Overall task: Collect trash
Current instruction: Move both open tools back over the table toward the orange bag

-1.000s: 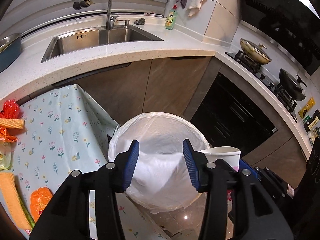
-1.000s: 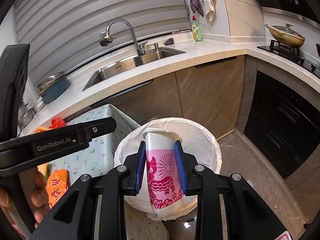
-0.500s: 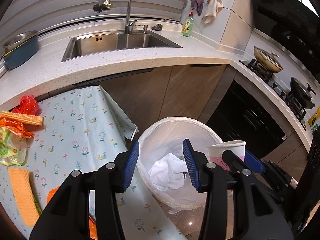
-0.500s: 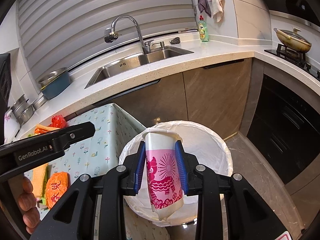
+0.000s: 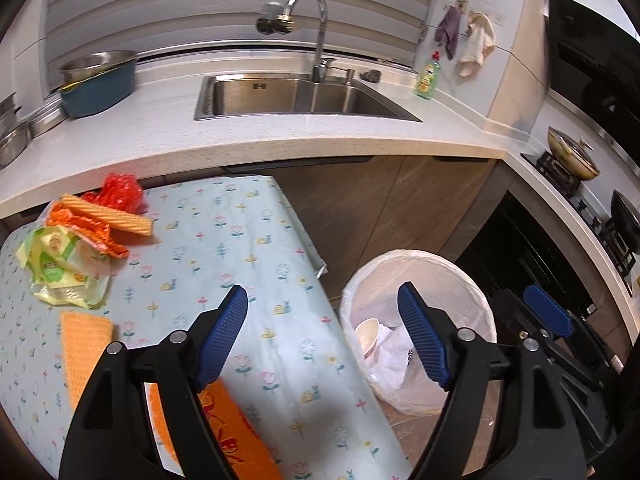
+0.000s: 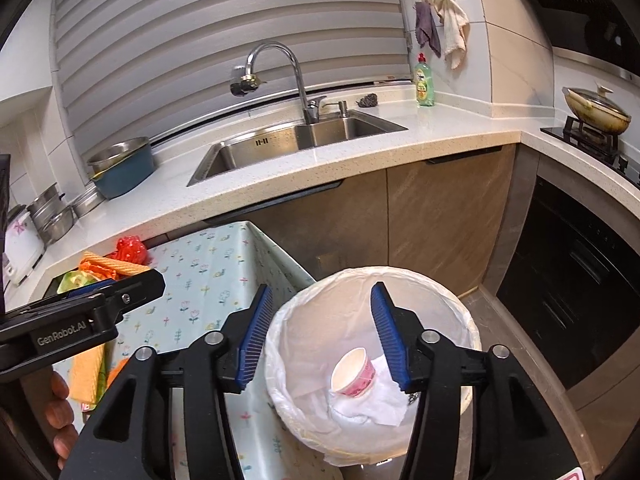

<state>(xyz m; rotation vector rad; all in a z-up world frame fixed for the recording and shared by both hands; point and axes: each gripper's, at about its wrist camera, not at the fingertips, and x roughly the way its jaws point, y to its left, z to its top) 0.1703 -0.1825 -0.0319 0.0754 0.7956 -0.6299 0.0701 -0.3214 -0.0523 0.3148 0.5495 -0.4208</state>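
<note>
In the left wrist view the left gripper's fingers (image 5: 224,336) cover part of the orange wrapper (image 5: 224,436), so its red print cannot be read, and the picture's bottom edge cuts it off. The bin (image 5: 472,280) hides most of the paper cup (image 5: 369,340); only rim shows. Label on green packet (image 5: 56,268) is too blurred to read, and in right wrist view the person's hand (image 6: 60,412) is cut by the left edge.

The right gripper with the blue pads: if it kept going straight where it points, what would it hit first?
Probably the pink-and-white paper cup lying on crumpled white paper inside the white-lined round trash bin. The right gripper is opening, with nothing between its pads; depth is uncertain.
</note>
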